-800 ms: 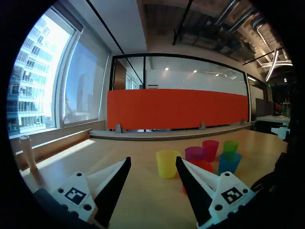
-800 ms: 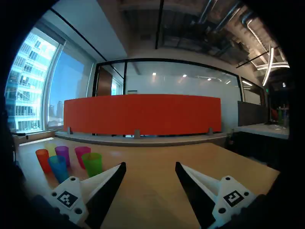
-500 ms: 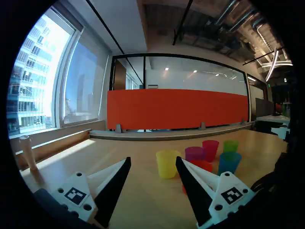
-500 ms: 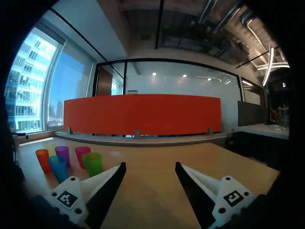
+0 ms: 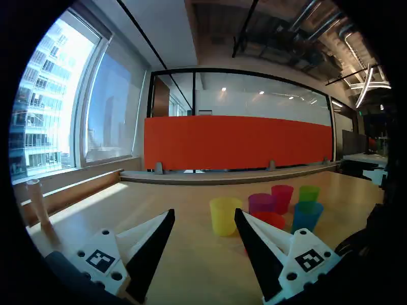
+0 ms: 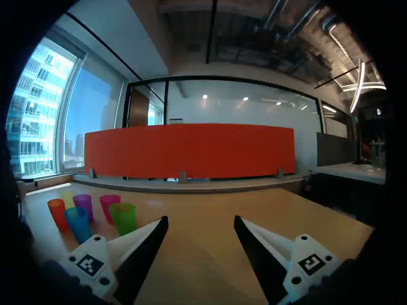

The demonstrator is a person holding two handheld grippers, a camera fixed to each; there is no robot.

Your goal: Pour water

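Over the table (image 5: 127,203), left hand-held gripper (image 5: 204,212) and right hand-held gripper (image 6: 200,218) spread, empty — cups (image 5: 260,202) nearby.

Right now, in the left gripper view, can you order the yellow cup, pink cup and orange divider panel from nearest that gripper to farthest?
1. Yellow cup, just ahead, near centre.
2. Pink cup, farther back, right.
3. Orange divider panel, far back, spanning the middle.

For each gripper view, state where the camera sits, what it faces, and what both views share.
Left gripper view: on the left gripper, low over the table, facing the screen; cups close ahead; open fingers show.
Right gripper view: on the right gripper, same facing; cups off left; open fingers show.
Shared: cups, screen, table.
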